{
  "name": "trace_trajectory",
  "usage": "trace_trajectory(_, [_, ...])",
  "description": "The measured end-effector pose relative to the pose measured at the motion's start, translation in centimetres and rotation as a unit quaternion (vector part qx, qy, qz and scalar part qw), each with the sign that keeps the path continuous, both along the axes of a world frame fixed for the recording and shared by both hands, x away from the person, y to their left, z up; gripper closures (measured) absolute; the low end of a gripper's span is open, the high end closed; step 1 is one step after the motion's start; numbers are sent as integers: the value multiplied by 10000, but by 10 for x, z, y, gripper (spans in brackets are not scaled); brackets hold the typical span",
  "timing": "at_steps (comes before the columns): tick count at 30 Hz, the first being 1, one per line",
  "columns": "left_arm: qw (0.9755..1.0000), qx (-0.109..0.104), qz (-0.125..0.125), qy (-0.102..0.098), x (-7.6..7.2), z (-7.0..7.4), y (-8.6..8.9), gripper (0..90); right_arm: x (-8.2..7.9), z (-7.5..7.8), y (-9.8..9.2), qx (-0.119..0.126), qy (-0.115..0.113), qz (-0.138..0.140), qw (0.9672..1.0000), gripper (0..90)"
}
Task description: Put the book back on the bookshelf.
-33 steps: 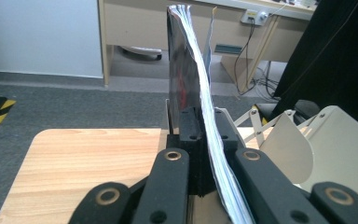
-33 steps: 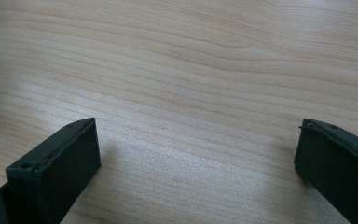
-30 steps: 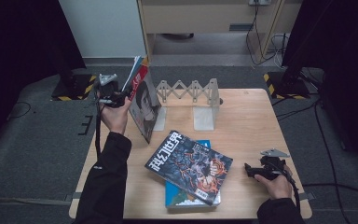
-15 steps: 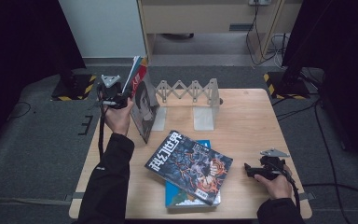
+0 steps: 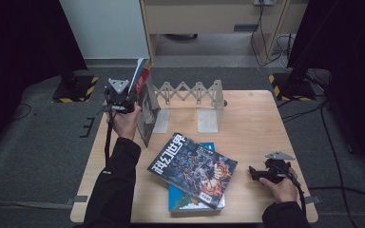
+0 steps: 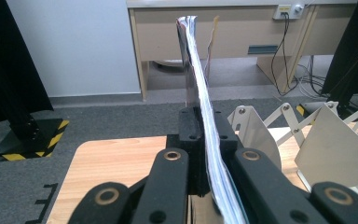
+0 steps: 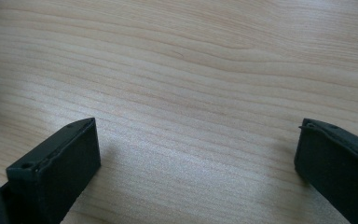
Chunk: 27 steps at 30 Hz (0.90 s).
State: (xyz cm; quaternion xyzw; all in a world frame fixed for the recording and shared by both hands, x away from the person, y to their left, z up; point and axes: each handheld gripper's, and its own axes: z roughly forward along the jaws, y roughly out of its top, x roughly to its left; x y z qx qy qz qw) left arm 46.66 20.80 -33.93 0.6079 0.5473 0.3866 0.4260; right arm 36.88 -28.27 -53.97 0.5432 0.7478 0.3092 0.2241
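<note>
My left gripper [image 5: 131, 101] is shut on a thin magazine [image 5: 146, 101] and holds it upright on its edge at the table's back left, just left of a white folding rack [image 5: 195, 93]. In the left gripper view the jaws [image 6: 203, 128] pinch the magazine's page edge [image 6: 196, 65], with the rack's white dividers [image 6: 328, 144] to the right. A dark magazine [image 5: 193, 167] lies flat on a blue book [image 5: 190, 203] near the front. My right gripper [image 5: 253, 172] rests at the front right, open [image 7: 198, 149] over bare wood, nothing between its fingers.
The wooden table [image 5: 254, 123] has bare room at the right and in front of the rack. Grey carpet surrounds it, with black stands with yellow-striped feet [image 5: 76, 88] at the back corners and a desk with cables [image 5: 266, 28] behind.
My left hand has edged slightly to the right with the upright magazine, toward the rack. The right hand has stayed put.
</note>
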Motion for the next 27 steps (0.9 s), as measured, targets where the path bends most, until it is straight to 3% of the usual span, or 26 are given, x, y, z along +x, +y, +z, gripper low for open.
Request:
trace_trajectory(12, [9994, -287, -184, 96, -5, -5, 13, 831, 0, 0, 0, -2, -2, 0, 10000, 5])
trace_trajectory(27, [9984, -377, -383, -167, -16, 0, 20, 662, 0, 0, 1, 9, 10, -10, 10000, 5])
